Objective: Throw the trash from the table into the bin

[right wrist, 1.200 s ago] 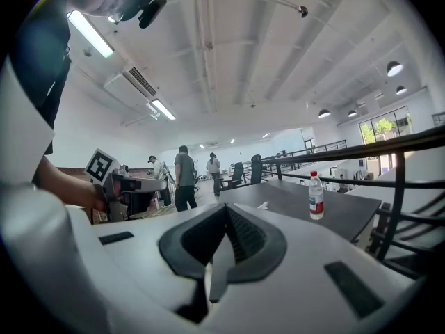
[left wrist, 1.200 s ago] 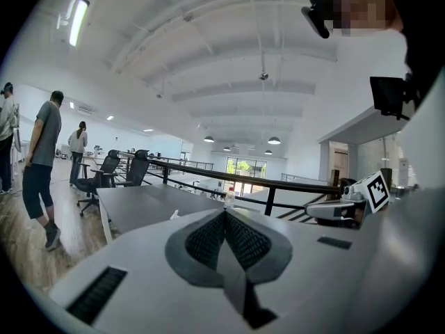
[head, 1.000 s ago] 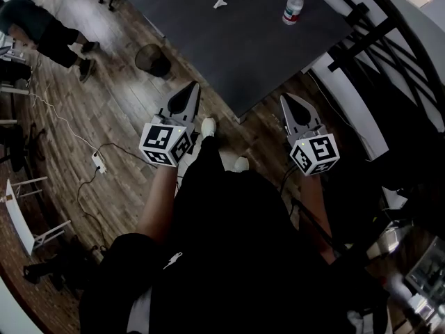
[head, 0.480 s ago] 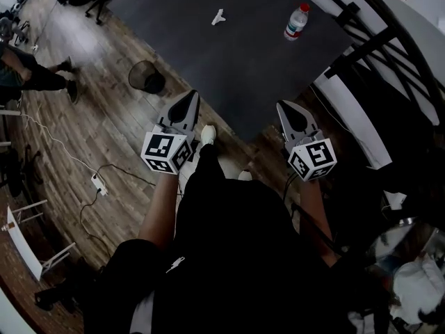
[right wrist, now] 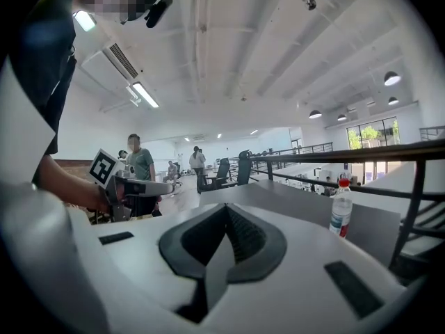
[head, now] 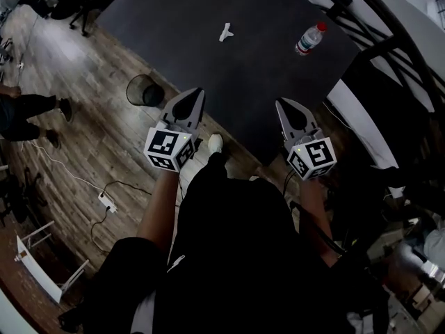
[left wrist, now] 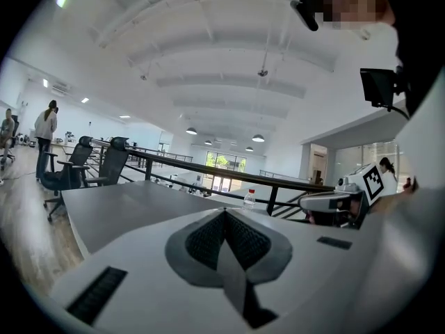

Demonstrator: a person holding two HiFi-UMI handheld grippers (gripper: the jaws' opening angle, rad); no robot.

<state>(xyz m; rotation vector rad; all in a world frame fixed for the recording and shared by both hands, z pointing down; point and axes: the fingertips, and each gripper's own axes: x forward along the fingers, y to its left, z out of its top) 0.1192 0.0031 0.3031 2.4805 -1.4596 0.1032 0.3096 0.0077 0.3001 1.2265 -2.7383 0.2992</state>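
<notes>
Jaws pressed together and empty, the left gripper (head: 193,96) and right gripper (head: 286,106) are held side by side over the near edge of a dark worktop (head: 181,26). A bottle (head: 310,39) stands upright at its far right, with a white scrap (head: 225,31) well to its left. The bin (head: 144,90) stands on the wooden floor (head: 90,138) beside the worktop's left edge.

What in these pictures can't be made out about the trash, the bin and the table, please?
- White scrap on the table, head view: too small to tell what it is.
- Bin contents, head view: the inside is dark and too small.
- Water bottle fill level: too small in the head view, blurred in the right gripper view.
- Table's far end, head view: cut off by the top edge.
</notes>
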